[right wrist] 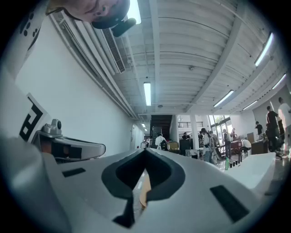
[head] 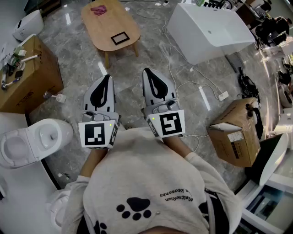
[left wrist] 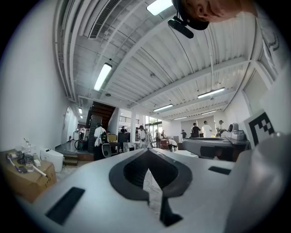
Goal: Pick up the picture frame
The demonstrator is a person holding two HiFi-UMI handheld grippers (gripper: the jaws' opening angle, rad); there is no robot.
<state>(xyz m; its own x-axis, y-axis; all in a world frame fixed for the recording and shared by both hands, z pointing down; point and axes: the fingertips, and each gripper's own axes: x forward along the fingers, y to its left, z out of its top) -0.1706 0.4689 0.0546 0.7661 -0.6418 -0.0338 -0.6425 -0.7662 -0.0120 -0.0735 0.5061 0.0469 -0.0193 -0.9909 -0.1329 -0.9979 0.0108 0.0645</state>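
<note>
A small black picture frame (head: 121,38) lies flat near the front edge of an oval wooden table (head: 100,25), far ahead of both grippers. My left gripper (head: 107,77) and right gripper (head: 147,71) are held side by side over the floor, close to my body, pointing toward the table. Both are shut with nothing between the jaws. In the left gripper view the closed jaw tips (left wrist: 148,152) point level into the hall. In the right gripper view the closed tips (right wrist: 146,151) point slightly upward. The frame shows in neither gripper view.
A pink cloth (head: 98,9) lies at the table's far end. A white bathtub (head: 208,32) stands at the right, a toilet (head: 32,139) at the left, cardboard boxes (head: 27,75) (head: 238,132) on both sides. Cables (head: 176,77) run across the marble floor. People stand far off in the hall.
</note>
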